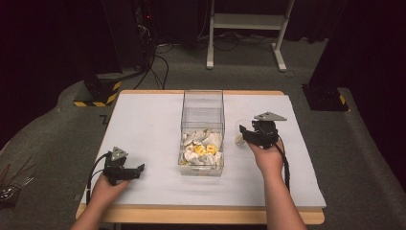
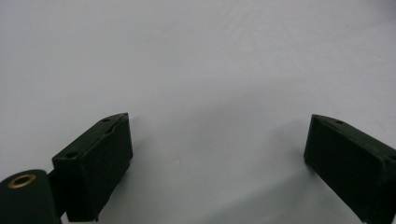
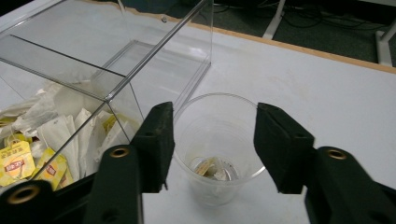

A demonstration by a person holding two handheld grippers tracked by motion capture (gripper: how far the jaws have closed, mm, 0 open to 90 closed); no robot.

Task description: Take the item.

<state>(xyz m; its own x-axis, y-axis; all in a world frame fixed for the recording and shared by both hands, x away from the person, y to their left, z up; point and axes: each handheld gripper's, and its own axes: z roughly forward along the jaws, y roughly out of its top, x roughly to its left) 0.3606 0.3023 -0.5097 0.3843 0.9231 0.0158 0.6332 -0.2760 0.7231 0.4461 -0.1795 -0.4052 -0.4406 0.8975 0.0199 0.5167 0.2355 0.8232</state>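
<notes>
A white desk stands in a dark room. The clear cup, a tea bag inside, stands at the clear box's 3 o'clock, between the released right tongs. The left tongs, at 7 o'clock, gape empty.

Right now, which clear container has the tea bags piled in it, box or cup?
The tall clear box at table centre: its near compartment holds the pile of tea bags. The clear cup beside it, between the right tongs, holds just one.

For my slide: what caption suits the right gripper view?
Open right tool above clear plastic cup holding a tea bag.
</notes>
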